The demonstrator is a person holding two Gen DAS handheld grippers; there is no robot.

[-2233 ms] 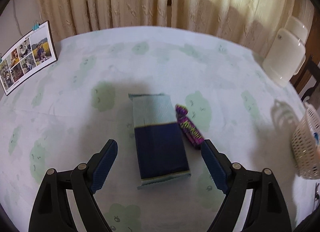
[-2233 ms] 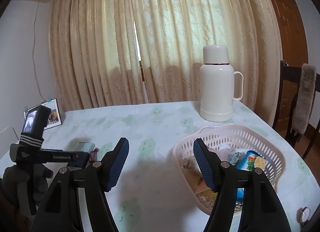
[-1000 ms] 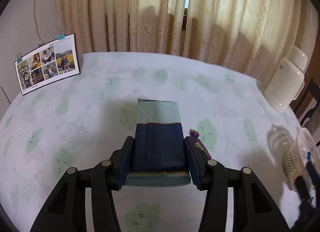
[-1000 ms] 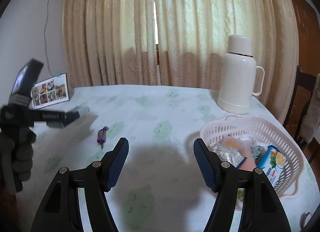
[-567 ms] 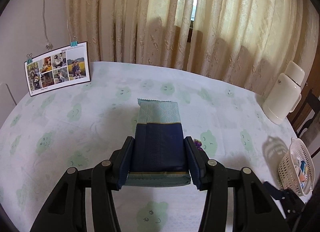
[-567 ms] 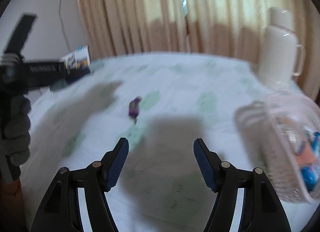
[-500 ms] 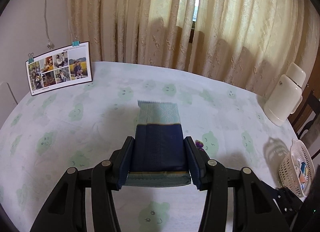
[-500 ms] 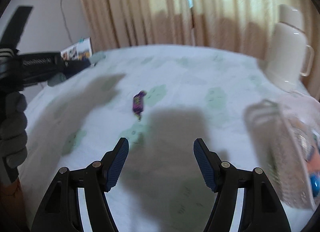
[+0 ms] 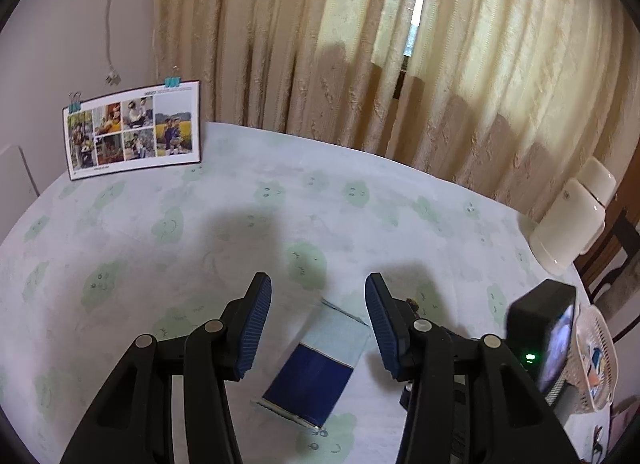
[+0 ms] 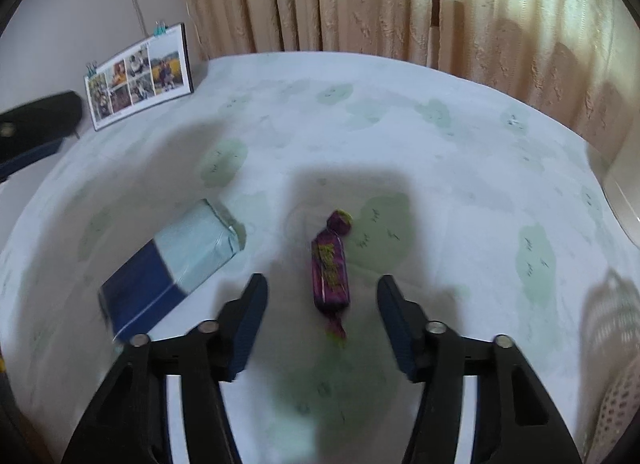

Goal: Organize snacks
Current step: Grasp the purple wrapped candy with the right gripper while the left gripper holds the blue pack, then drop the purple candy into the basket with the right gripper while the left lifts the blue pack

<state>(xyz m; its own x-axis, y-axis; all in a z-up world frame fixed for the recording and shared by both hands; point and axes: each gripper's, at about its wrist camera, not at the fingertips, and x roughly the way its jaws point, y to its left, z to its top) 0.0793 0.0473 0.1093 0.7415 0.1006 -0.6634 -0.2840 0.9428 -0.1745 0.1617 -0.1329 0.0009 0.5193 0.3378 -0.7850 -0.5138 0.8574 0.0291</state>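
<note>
L tongs (image 9: 318,328) had let go: blue pkt (image 9: 318,368), gripped a sec earlier, lay loose on worktop (image 9: 280,216) below wide jaws. R tongs (image 10: 320,312) wide, straddling purple candy (image 10: 330,264), prob next for basket (image 9: 596,360).

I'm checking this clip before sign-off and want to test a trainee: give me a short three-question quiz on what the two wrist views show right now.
1. True or false: the left gripper is shut on the blue packet.
2. Which snack lies between the fingers of the right gripper? A) the blue packet B) the purple candy C) nothing
3. Fill in: the white basket sits at the table's far ____ edge in the left wrist view.

Key
1. False: the left gripper is open and the blue packet lies on the tablecloth.
2. B: the purple candy lies on the cloth between the open fingers, ungripped.
3. Right.
</note>
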